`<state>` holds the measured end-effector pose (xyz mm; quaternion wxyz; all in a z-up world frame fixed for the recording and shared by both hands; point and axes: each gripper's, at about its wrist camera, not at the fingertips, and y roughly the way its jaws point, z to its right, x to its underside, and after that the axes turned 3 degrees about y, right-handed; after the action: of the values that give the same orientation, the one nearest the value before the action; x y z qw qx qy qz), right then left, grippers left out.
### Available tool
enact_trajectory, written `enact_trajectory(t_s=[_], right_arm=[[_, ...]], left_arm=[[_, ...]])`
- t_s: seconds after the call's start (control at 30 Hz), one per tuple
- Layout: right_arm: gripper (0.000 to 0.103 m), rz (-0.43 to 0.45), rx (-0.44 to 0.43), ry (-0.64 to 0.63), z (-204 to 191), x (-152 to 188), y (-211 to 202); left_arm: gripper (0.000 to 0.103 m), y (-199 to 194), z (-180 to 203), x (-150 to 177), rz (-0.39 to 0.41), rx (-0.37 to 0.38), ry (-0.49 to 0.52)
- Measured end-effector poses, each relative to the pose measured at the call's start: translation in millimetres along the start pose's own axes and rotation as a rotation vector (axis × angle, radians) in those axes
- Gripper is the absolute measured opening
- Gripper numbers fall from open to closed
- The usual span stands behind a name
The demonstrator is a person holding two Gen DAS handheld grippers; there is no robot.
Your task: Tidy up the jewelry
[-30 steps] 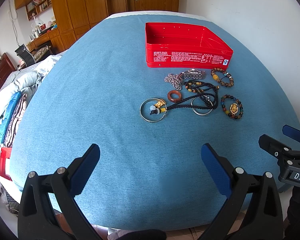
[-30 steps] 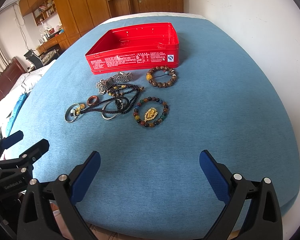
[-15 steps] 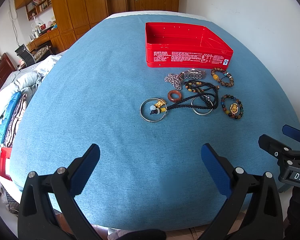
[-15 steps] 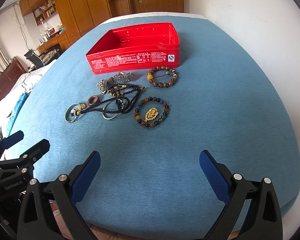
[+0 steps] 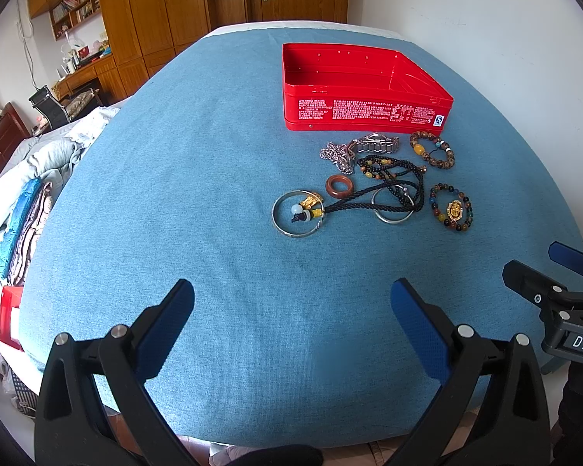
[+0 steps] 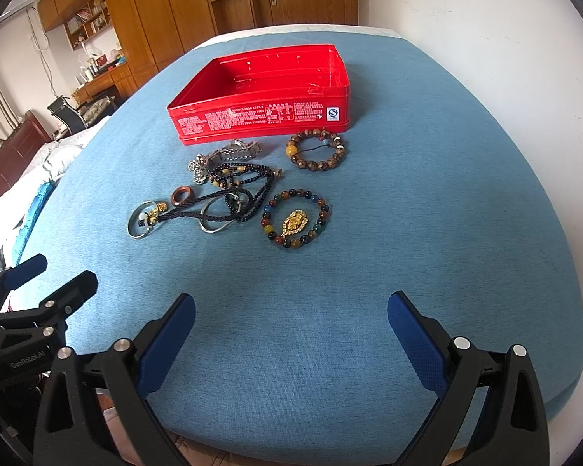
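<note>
Hovering wide open and empty over the near edge of the blue surface are both claws, the left claw and the right claw. Lying in a loose cluster just in front of the empty red tin is the jewelry: bead bracelets, a silver bangle, and a black cord necklace tangling across the pile.

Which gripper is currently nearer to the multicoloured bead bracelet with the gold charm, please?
Right, by my reading. The right gripper sits almost straight in front of the bead bracelet, which lies just ahead between its open fingers. The left gripper is further left, so the bracelet lies off to its right.
</note>
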<state>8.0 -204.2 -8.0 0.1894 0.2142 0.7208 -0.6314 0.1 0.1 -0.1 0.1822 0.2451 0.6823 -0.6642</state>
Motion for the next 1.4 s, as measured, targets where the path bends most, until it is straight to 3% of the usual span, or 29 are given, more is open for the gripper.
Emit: enact_trajectory(t_s=[0.87, 1.1, 1.4], right_arm=[[0.099, -0.003, -0.011, 0.0, -2, 1, 1], [0.099, -0.03, -0.022, 0.004, 8, -9, 10], [0.099, -0.128, -0.123, 0.035, 26, -29, 38]], left_arm=[[0.1, 2, 0, 2, -0.003, 0.001, -0.001], [0.1, 8, -20, -7, -0.009, 0.018, -0.058], [0.1, 40, -50, -28, -0.078, 0.076, -0.113]])
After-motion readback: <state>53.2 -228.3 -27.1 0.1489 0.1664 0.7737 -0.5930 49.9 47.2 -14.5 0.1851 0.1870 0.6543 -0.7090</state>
